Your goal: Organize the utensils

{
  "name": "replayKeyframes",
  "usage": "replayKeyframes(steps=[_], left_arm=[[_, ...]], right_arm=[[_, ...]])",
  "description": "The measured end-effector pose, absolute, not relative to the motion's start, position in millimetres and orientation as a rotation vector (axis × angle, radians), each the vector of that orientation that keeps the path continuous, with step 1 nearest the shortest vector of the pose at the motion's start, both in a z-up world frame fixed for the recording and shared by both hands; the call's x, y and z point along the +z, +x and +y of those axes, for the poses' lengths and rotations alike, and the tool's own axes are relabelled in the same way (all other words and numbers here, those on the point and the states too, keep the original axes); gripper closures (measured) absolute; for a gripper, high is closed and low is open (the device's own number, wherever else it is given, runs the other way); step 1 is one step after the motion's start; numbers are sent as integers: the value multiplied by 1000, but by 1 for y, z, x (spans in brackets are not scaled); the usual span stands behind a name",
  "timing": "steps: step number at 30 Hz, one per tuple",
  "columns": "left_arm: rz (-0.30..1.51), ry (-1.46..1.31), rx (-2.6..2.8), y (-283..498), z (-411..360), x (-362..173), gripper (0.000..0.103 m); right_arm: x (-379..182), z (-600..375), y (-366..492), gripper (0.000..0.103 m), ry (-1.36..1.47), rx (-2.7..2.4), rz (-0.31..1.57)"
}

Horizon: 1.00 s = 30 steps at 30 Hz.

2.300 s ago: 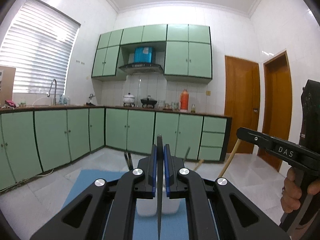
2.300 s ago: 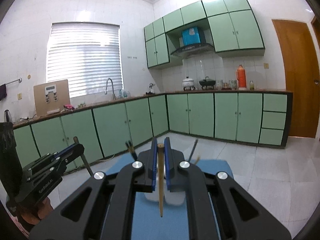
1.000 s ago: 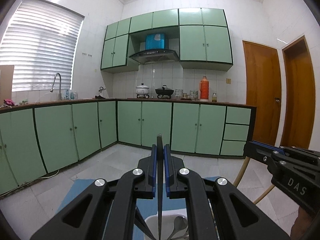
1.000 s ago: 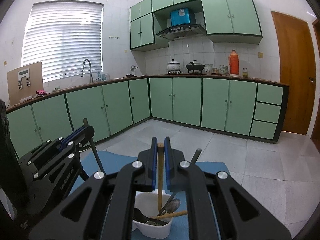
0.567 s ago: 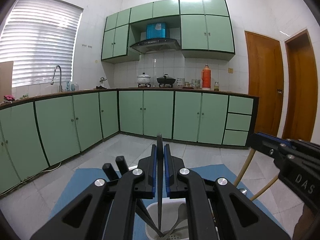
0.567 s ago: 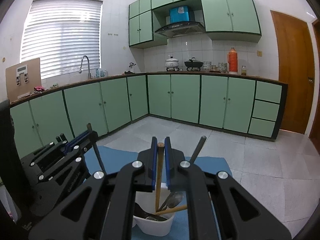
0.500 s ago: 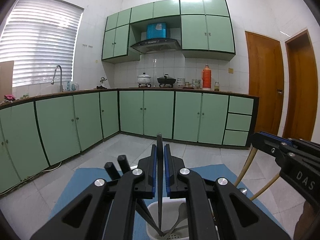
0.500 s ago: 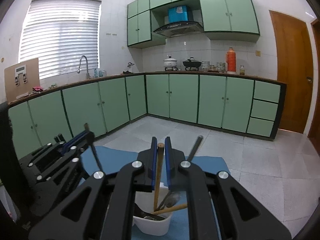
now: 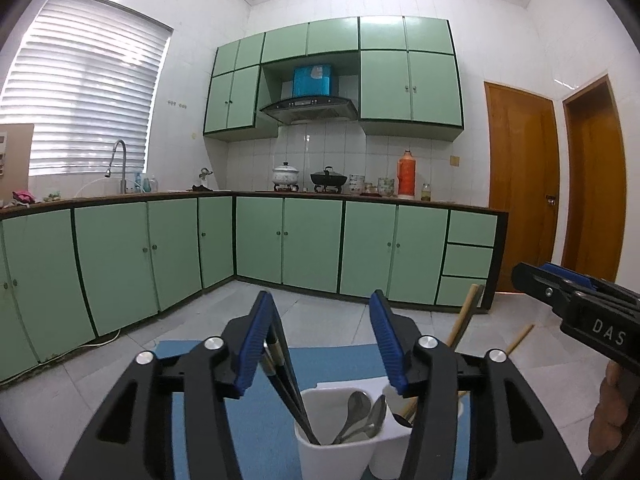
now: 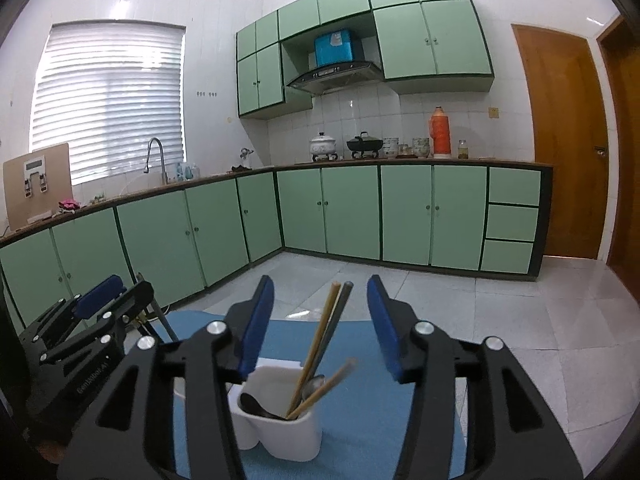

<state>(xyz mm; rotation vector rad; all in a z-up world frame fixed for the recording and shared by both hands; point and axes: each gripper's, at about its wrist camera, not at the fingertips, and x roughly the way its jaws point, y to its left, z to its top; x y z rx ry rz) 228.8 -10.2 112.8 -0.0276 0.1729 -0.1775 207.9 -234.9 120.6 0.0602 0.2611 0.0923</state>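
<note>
Utensils stood sorted inside the white two-compartment holder (image 10: 280, 432) on the blue mat (image 10: 372, 420): wooden chopsticks (image 10: 316, 344) and spoons (image 9: 360, 412). Left gripper (image 9: 320, 344) and right gripper (image 10: 320, 324) were spread wide, gripping nothing. Task judged nearly complete; no loose utensils visible.

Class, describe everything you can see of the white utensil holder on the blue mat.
The white utensil holder looks like smooth, glossy plastic or ceramic, with rounded walls and at least two compartments. It stands upright on the blue mat, below both open grippers, touched by neither. Metal spoons and dark chopsticks lean in one compartment; wooden chopsticks lean in another.
</note>
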Motion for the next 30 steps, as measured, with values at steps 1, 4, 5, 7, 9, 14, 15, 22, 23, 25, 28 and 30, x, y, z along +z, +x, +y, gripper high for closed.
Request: replayKeyframes(steps=[1,4,5,7,9,14,15,22,23,25,28,30], left_arm=[[169,-27,-177,225,-10,114,50],[157,-30,-179,209,-6,119,47],[154,-31,-179,206,-6,120,45],[145,-31,-179,194,-4,122,43],[145,-27,-174,184,-3,123,40],[156,-24,-182,157,0,120,32],[157,-22,-183,151,0,119,29],[155,-13,-173,112,10,111,12],[156,-10,-170,107,12,110,10],[161,-8,-167,99,14,109,7],[168,-14,-164,87,17,108,6],[174,-11,-159,77,18,107,6]], right_arm=[[120,-236,203,52,59,90,259],[116,-240,186,49,66,87,256],[114,-242,180,48,68,88,256],[111,-243,169,46,67,83,253],[107,-245,158,44,70,80,252],[101,-245,131,33,69,82,252],[100,-244,126,28,64,83,252],[96,-234,90,9,29,101,245],[96,-234,86,7,26,104,245],[96,-231,77,5,18,113,244],[96,-226,65,5,6,121,241],[96,-224,58,5,3,120,245]])
